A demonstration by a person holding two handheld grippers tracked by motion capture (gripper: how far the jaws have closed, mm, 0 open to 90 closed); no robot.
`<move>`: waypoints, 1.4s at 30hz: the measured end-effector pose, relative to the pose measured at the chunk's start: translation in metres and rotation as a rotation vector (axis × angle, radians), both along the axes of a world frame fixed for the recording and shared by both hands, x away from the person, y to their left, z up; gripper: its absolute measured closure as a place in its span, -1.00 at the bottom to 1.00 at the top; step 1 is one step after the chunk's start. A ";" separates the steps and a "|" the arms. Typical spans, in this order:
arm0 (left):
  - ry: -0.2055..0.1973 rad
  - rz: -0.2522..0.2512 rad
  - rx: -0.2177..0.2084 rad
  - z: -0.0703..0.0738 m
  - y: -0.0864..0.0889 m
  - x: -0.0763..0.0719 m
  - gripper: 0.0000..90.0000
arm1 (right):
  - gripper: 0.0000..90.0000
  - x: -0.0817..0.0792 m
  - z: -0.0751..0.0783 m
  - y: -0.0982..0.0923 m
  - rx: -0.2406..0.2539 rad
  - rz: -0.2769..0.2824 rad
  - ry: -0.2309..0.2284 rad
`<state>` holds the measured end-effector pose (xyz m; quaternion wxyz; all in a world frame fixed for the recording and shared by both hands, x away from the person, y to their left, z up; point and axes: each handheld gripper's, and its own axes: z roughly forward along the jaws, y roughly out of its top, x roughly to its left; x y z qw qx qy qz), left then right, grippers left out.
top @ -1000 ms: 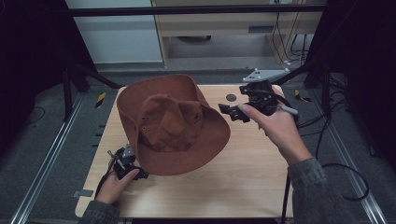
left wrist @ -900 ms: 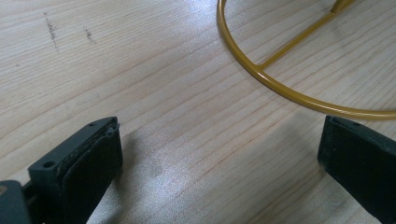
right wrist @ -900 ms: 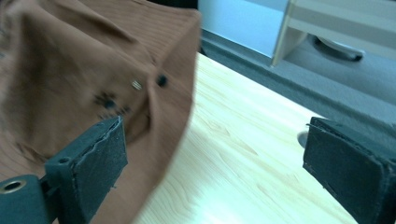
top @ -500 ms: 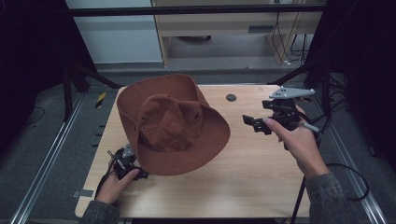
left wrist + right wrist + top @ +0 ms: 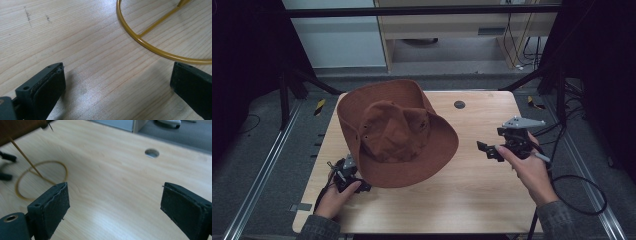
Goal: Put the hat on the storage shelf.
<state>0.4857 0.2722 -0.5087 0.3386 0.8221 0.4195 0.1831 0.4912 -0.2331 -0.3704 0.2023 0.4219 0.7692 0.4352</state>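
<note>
A brown wide-brimmed hat (image 5: 394,132) sits tilted on a gold wire stand over the middle left of the wooden table (image 5: 472,200). The stand's round base ring (image 5: 150,47) lies flat on the wood. Its thin stem (image 5: 25,157) rises up under the hat's brim (image 5: 15,127). My left gripper (image 5: 361,186) rests low at the hat's front left edge, open, aimed under the brim with nothing between the jaws (image 5: 117,72). My right gripper (image 5: 486,149) hovers to the right of the hat, apart from it. It is open and holds nothing (image 5: 115,187).
A small round hole (image 5: 459,104) is in the tabletop behind the hat, toward the far edge. Cables trail off the table's right side (image 5: 572,185). A dark metal frame and a cabinet stand beyond the far edge.
My right gripper has let go of the hat's brim and drawn back to the right and toward the front. The hat has settled on its stand. The left hand has stayed put.
</note>
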 end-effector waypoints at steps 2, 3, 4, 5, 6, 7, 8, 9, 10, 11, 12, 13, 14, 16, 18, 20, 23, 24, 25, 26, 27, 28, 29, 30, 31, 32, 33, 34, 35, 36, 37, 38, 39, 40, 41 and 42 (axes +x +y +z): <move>0.000 0.000 0.000 0.000 0.000 0.000 -1.00 | -0.81 -0.001 -0.014 0.001 -0.006 -0.004 0.018; 0.000 0.001 0.000 0.000 0.000 0.000 -1.00 | -0.81 -0.001 -0.020 0.001 -0.011 -0.003 0.028; 0.000 0.001 0.000 0.000 0.000 0.000 -1.00 | -0.81 -0.002 -0.027 0.002 -0.014 -0.002 0.039; -0.001 0.001 0.000 0.000 0.000 0.000 -1.00 | -0.82 -0.002 -0.032 0.003 -0.020 -0.004 0.048; -0.001 0.001 0.000 0.000 0.000 0.000 -1.00 | -0.82 -0.002 -0.032 0.003 -0.020 -0.004 0.048; -0.001 0.001 0.000 0.000 0.000 0.000 -1.00 | -0.83 -0.002 -0.042 0.005 -0.044 0.003 0.061; 0.000 0.001 0.000 0.000 0.000 0.000 -1.00 | -0.83 -0.003 -0.046 0.007 -0.061 0.003 0.063; 0.000 0.001 0.000 0.000 0.000 0.000 -1.00 | -0.83 -0.004 -0.050 0.008 -0.071 0.003 0.069; 0.000 0.001 0.000 0.000 0.000 0.000 -1.00 | -0.83 -0.004 -0.050 0.008 -0.071 0.003 0.069; -0.001 0.001 0.000 0.000 0.000 0.000 -1.00 | -0.83 -0.004 -0.054 0.010 -0.073 0.006 0.078; -0.001 0.002 0.000 0.000 0.000 0.000 -1.00 | -0.83 -0.005 -0.058 0.010 -0.071 0.009 0.090; 0.000 0.001 0.000 0.000 0.000 0.000 -1.00 | -0.82 -0.006 -0.065 0.010 -0.066 0.004 0.103; -0.001 0.002 0.000 0.000 0.000 0.000 -1.00 | -0.81 -0.006 -0.069 0.009 -0.067 -0.001 0.103; -0.001 0.001 0.000 0.000 0.000 0.000 -1.00 | -0.81 -0.005 -0.078 0.008 -0.058 -0.009 0.118; -0.001 0.001 0.000 0.000 0.000 0.000 -1.00 | -0.81 -0.004 -0.087 0.007 -0.053 -0.015 0.133; -0.001 0.002 0.000 0.000 0.000 0.000 -1.00 | -0.81 -0.003 -0.095 0.007 -0.048 -0.023 0.142; -0.001 0.002 0.000 0.000 0.000 0.000 -1.00 | -0.81 0.000 -0.105 0.009 -0.036 -0.031 0.159; -0.001 0.001 0.000 0.000 0.000 0.000 -1.00 | -0.80 0.001 -0.109 0.010 -0.036 -0.032 0.160; -0.001 0.001 0.000 0.000 0.000 0.000 -1.00 | -0.80 0.002 -0.111 0.010 -0.039 -0.034 0.164; -0.001 0.002 0.000 0.000 0.000 0.000 -1.00 | -0.80 0.003 -0.113 0.011 -0.042 -0.035 0.165; -0.001 0.002 0.000 0.000 0.000 0.000 -1.00 | -0.80 0.004 -0.115 0.012 -0.038 -0.043 0.168; -0.001 0.002 0.000 0.000 0.000 0.000 -1.00 | -0.80 0.005 -0.116 0.012 -0.038 -0.046 0.169; -0.001 0.002 0.000 0.000 0.000 0.000 -1.00 | -0.80 0.005 -0.116 0.012 -0.038 -0.046 0.169; -0.001 0.002 0.000 0.000 0.000 0.000 -1.00 | -0.79 0.007 -0.118 0.012 -0.031 -0.052 0.164; -0.001 0.002 0.000 0.000 0.000 0.000 -1.00 | -0.79 0.007 -0.118 0.012 -0.031 -0.052 0.164; -0.001 0.002 0.000 0.000 0.000 0.000 -1.00 | -0.79 0.009 -0.119 0.013 -0.030 -0.056 0.161; -0.001 0.002 0.000 0.000 0.000 0.000 -1.00 | -0.79 0.009 -0.120 0.014 -0.025 -0.062 0.165; -0.001 0.002 0.000 0.000 0.000 0.000 -1.00 | -0.79 0.010 -0.122 0.014 -0.025 -0.067 0.169; -0.001 0.002 0.000 0.000 0.000 0.000 -1.00 | -0.79 0.010 -0.123 0.014 -0.028 -0.066 0.170; -0.001 0.002 0.000 0.000 0.000 0.000 -1.00 | -0.79 0.010 -0.125 0.015 -0.027 -0.073 0.175; -0.001 0.002 0.000 0.000 0.000 0.000 -1.00 | -0.79 0.010 -0.128 0.015 -0.030 -0.078 0.178; -0.001 0.002 0.000 0.000 0.000 0.000 -1.00 | -0.79 0.010 -0.128 0.015 -0.030 -0.078 0.178; -0.001 0.002 0.000 0.000 0.000 0.000 -1.00 | -0.78 0.011 -0.133 0.016 -0.029 -0.080 0.183; -0.001 0.002 0.000 0.000 0.000 0.000 -1.00 | -0.79 0.011 -0.135 0.016 -0.029 -0.084 0.191; -0.001 0.002 0.000 0.000 0.000 0.000 -1.00 | -0.79 0.011 -0.135 0.016 -0.029 -0.084 0.191; -0.001 0.002 0.000 0.000 0.000 0.000 -1.00 | -0.78 0.009 -0.137 0.018 -0.034 -0.091 0.168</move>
